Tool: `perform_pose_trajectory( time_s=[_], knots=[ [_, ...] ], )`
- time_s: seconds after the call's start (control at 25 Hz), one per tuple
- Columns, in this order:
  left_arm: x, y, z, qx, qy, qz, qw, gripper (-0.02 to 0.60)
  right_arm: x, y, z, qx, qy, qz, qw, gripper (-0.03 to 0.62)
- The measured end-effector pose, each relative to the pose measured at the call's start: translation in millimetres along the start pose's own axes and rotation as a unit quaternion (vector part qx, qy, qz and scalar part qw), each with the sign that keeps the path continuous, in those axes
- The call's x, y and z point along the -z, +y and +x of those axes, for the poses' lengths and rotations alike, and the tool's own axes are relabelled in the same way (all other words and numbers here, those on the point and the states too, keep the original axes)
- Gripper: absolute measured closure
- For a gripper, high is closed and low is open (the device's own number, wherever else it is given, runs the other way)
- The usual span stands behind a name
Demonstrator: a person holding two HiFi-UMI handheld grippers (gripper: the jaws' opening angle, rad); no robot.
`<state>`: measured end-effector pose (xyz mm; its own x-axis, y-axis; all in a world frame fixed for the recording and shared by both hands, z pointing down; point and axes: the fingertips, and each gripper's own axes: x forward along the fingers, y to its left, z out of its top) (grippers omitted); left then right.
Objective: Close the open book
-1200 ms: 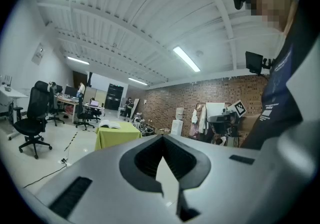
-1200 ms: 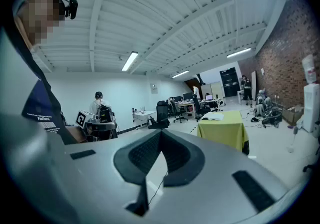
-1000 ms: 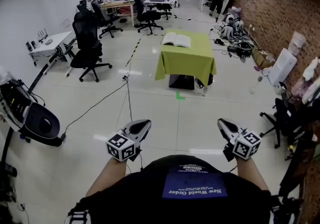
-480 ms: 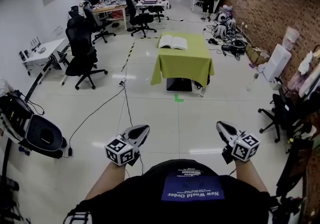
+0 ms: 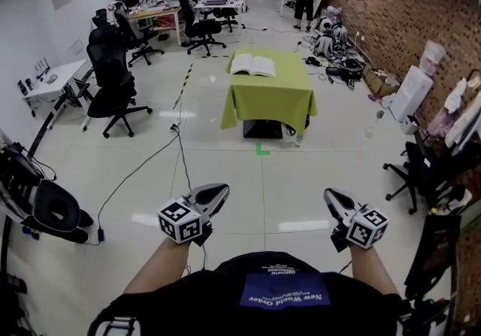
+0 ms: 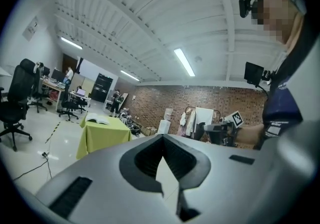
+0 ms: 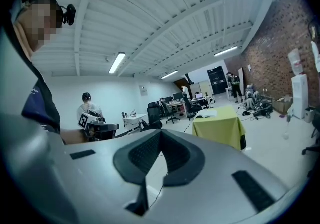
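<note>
Checked against the earlier head views. Found the square table draped in yellow-green cloth [image 5: 267,98] nearer than a second ago and a little further left in frame, though well ahead of both tools. Found the open white-paged book [image 5: 252,65] unmoved on that cloth: flat, pages up, on the far left part of the top. Placed it far beyond both sets of tips, roughly between the lines along which they point. Noted the black office chair [image 5: 113,75] and the green tape mark [image 5: 261,150] on the floor shifted the same way. Saw left gripper [image 5: 219,189] and right gripper [image 5: 329,194] carried much as before, low in frame, one on each side of the body, pointing forward toward the table.

Left gripper view: jaws closed together, nothing between them; book [image 6: 97,120] up and left of the tips. Right gripper view: jaws closed likewise, empty; book [image 7: 206,113] up and right of the tips.

Writing: read "New World Order" in white on the blue patch of the dark shirt [image 5: 285,298], upside down in the head view. Could not read the smaller line beside it.
</note>
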<state>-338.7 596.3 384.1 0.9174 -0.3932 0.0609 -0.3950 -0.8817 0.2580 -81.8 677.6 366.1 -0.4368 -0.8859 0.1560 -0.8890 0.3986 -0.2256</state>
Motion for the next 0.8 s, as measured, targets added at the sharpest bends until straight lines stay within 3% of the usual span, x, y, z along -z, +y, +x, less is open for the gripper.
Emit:
perform_pose_trajectory(
  time_s=[0.28, 0.56, 0.8],
  knots=[
    [-12, 25, 64, -0.031, -0.004, -0.019, 0.9993, 0.586, -17, -72, 37, -0.035, 0.006, -0.011, 0.999, 0.609],
    [-42, 29, 136, -0.073, -0.039, -0.019, 0.9964, 0.586, -52, -152, 70, -0.094, 0.016, -0.06, 0.994, 0.609],
    [-48, 31, 174, -0.086, -0.04, -0.032, 0.995, 0.586, -69, -193, 94, -0.12, 0.011, -0.067, 0.99, 0.609]
  ],
)
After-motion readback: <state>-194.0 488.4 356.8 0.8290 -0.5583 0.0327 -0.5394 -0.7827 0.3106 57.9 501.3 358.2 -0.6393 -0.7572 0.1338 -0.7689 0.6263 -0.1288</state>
